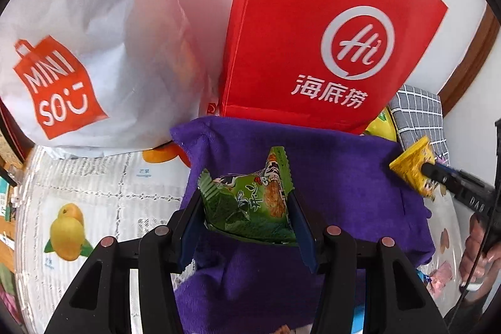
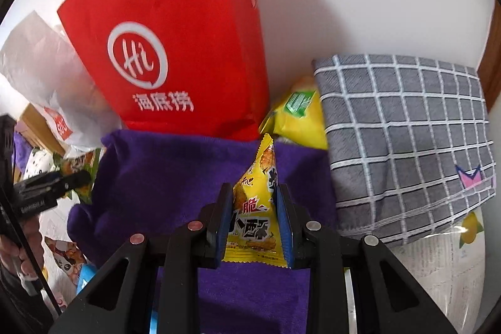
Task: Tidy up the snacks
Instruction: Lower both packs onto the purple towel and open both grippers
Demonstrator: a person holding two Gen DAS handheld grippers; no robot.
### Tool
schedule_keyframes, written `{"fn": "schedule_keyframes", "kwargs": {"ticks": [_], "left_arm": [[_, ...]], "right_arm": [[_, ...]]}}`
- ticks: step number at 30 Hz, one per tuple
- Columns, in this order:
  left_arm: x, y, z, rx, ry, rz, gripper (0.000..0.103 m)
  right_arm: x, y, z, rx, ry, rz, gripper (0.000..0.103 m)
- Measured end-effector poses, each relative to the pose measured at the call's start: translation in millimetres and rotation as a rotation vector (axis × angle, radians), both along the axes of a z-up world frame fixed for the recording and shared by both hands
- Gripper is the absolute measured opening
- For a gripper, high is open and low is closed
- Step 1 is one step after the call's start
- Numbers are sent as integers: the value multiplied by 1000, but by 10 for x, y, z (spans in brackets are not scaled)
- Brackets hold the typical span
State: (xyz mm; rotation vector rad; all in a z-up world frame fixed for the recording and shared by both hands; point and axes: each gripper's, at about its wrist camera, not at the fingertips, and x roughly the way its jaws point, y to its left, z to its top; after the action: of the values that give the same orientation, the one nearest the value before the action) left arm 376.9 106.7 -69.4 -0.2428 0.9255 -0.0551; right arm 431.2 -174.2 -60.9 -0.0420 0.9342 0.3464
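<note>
**Both claws loaded over the purple cloth**

L gripper (image 1: 245, 205) is clamped on a green snack pkt (image 1: 250, 202), blue pads pressing its two sides, pkt puffed up and sticking out past the fingertips. Under it: purple cloth (image 1: 344, 177) spread on the table, w/ a fruit-print table cover (image 1: 94, 193) showing to the left.

R gripper (image 2: 255, 218) is pinched tight on a yellow snack pkt (image 2: 255, 208), held upright, crimped top edge pointing away from the cam, also above the purple cloth. Same pkt shows at the right edge of the left wrist view, nipped in the R claw's tip, just over the cloth's far right corner.

Behind the cloth: red bag (image 1: 313, 21) w/ white "Hi" logo standing at the wall, white MINISO bag (image 1: 94, 36) to its left. Grey checked cloth (image 2: 407, 140) to the right, a yellow pouch (image 2: 297, 118) between it and the red bag. More snack pkts lie on the table, lower left in the right wrist view. A hand (image 1: 476, 252) grips the R tool.
</note>
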Motion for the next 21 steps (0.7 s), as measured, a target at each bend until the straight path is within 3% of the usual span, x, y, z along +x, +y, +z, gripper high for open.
{"fn": "schedule_keyframes", "kwargs": {"ticks": [7,11,21], "left_arm": [[187,-109,-111,31,30,-38,51],[257,-154,-201,-11,69,-51,51],[334,-313,-292,48,116,-59,52]], "right_arm": [[79,120,-250,-42,55,7,28],[103,133,-307,-47,72,8,28],[163,163,-405,-85,102,13,31]]}}
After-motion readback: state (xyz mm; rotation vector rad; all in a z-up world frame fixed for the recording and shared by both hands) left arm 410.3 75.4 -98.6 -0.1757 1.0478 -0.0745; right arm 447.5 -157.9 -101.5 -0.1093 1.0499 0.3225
